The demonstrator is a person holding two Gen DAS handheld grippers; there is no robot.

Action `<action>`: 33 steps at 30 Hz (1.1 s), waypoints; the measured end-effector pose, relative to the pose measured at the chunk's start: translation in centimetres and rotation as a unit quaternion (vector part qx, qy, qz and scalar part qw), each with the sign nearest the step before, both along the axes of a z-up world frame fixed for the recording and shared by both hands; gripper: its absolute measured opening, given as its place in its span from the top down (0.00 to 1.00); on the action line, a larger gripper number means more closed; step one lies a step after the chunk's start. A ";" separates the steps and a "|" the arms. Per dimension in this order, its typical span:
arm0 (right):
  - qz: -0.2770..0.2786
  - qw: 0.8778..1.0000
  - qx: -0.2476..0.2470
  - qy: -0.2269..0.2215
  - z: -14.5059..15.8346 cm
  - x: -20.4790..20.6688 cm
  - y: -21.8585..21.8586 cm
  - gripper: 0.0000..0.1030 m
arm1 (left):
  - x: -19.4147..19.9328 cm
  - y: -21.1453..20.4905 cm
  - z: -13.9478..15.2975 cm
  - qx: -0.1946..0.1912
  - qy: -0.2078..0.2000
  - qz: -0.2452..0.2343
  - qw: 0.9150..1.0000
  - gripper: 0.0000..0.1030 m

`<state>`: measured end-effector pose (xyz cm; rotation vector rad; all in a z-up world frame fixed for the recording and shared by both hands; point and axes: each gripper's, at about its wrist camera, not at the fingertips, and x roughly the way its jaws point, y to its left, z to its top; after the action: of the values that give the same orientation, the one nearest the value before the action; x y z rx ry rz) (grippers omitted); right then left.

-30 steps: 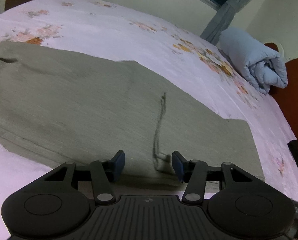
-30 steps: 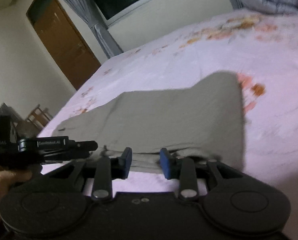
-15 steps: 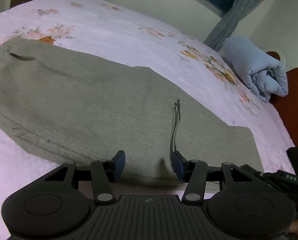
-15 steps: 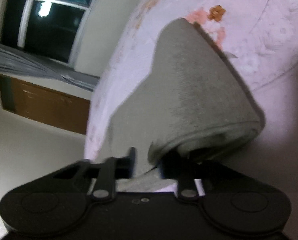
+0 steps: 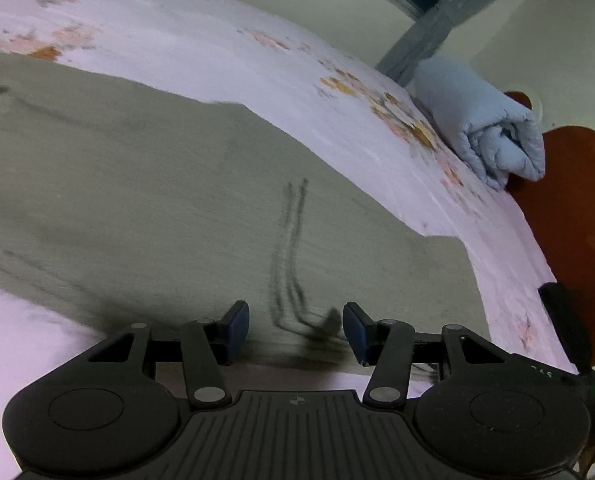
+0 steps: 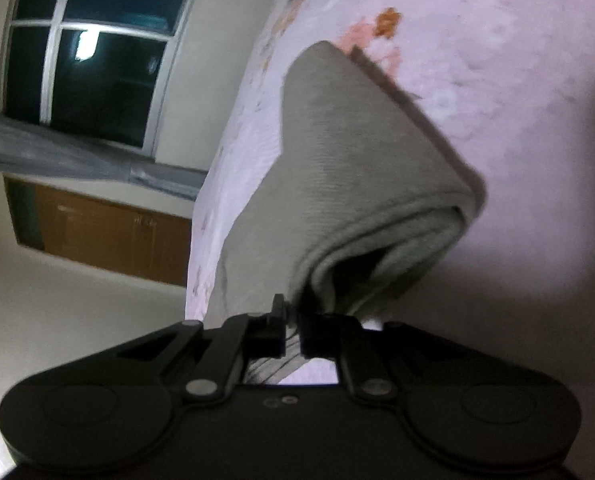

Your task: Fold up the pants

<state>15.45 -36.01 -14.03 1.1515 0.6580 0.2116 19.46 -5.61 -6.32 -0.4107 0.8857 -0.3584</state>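
Grey-green pants (image 5: 145,184) lie flat on a pink floral bed sheet (image 5: 201,40), with a dark drawstring (image 5: 291,252) trailing toward me. My left gripper (image 5: 295,330) is open, its blue pads either side of the waistband edge at the drawstring. In the right wrist view my right gripper (image 6: 293,330) is shut on the pants (image 6: 337,152) at the cuff end and holds that edge lifted off the sheet, so the layers gape open. The view is tilted sideways.
A rolled light-blue blanket (image 5: 481,128) lies at the far right of the bed, by a red-brown headboard (image 5: 569,200). The other gripper (image 5: 569,332) shows at the right edge. A window (image 6: 93,56), curtain and wooden door (image 6: 109,232) are behind the bed.
My right gripper has closed on the pants' cuff end and lifted it, rolling its view sideways. My left gripper stays open and has edged closer to the waistband; the drawstring has shifted.
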 end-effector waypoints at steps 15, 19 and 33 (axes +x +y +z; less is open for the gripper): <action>0.032 0.997 -0.071 -0.020 1.6 0.5 1.4 0.95 | -0.2 -3.5 -0.1 0.072 -0.010 0.005 0.997 0.47; 0.036 0.995 -0.095 -0.013 2.7 -0.1 1.6 0.84 | -0.3 -3.3 -0.4 0.058 -0.006 0.004 0.998 0.47; -0.092 0.983 -0.137 -0.075 6.7 -5.1 -3.8 0.42 | 0.9 -1.9 1.5 -0.034 -0.067 -0.023 0.997 0.87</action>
<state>10.35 -39.79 -7.34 0.9146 0.4283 0.0476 20.37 -7.48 -4.86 -0.4248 0.7550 -0.4538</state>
